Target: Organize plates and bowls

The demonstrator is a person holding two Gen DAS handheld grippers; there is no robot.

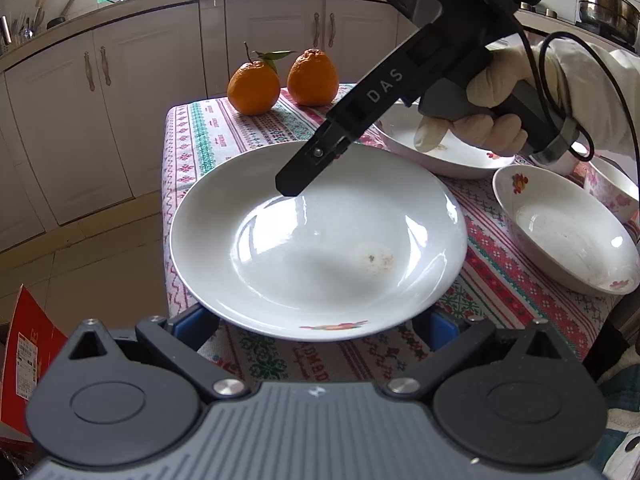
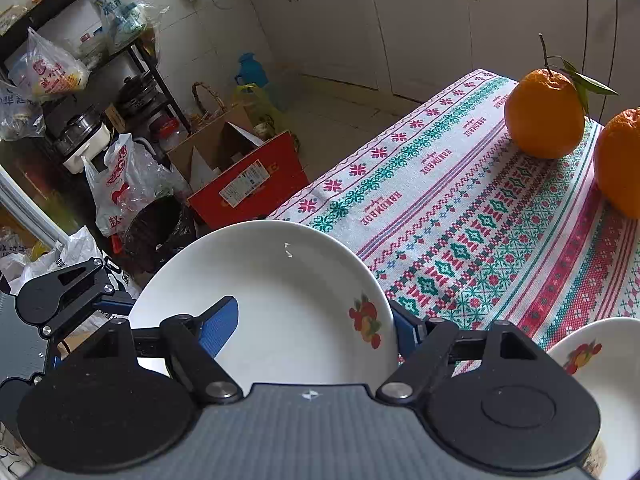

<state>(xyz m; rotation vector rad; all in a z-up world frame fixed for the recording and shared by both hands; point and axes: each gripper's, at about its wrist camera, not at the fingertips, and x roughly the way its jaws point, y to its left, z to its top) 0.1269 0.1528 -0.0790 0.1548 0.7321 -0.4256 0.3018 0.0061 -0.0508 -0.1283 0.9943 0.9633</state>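
Observation:
A white plate (image 1: 316,240) with a fruit motif hangs partly past the table's left edge. My right gripper (image 1: 292,188), held by a gloved hand (image 1: 492,92), comes in from the upper right and is shut on the plate's far rim. In the right wrist view the plate (image 2: 280,312) has one blue pad (image 2: 220,326) inside the rim and the other behind it. My left gripper (image 1: 320,328) stands wide open at the near rim, its fingertips hidden under the plate. It also shows at the left, as the left gripper (image 2: 64,300). A second plate (image 1: 460,160), a bowl (image 1: 568,236) and a pink floral bowl (image 1: 612,192) sit to the right.
Two oranges (image 1: 253,88) (image 1: 313,78) stand at the far end of the patterned tablecloth (image 1: 208,140). A red box (image 2: 248,180), plastic bags (image 2: 124,184) and a shelf rack (image 2: 80,80) crowd the floor left of the table. White cabinets (image 1: 140,100) line the back.

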